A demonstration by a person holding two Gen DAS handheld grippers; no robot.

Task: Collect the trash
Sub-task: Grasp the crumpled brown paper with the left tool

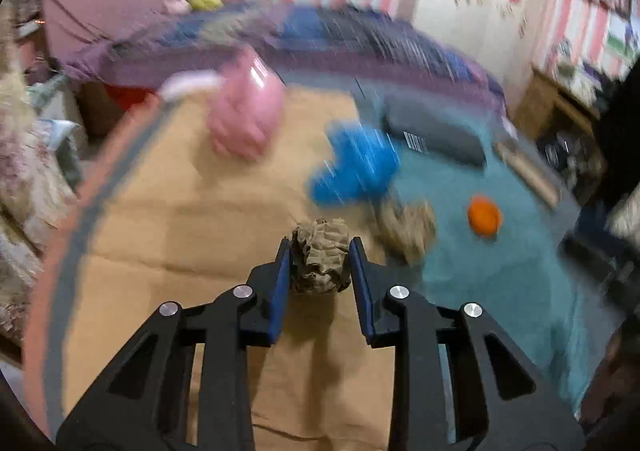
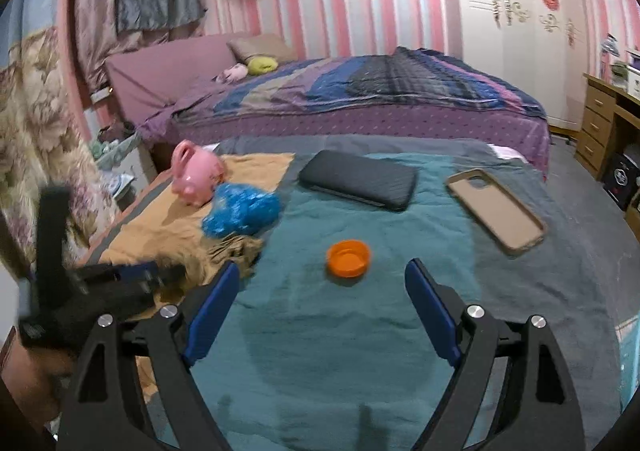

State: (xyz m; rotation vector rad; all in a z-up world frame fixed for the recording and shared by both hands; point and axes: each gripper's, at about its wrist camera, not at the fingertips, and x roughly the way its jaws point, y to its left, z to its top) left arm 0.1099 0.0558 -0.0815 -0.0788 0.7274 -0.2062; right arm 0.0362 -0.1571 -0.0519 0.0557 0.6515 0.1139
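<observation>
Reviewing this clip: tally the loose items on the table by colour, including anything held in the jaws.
Brown crumpled paper: 2 (one clamped in the left gripper)
Blue crumpled bag: 1
Orange cap: 1
Pink pig figure: 1
Black case: 1
Tan phone case: 1
Total: 7

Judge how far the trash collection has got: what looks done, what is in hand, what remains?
Done: nothing shows as collected; no bin is in view.
In hand: the left tool is shut on a crumpled brown paper wad.
Left: another brown wad, the crumpled blue plastic and the orange cap, which lies ahead of the open right tool.
</observation>
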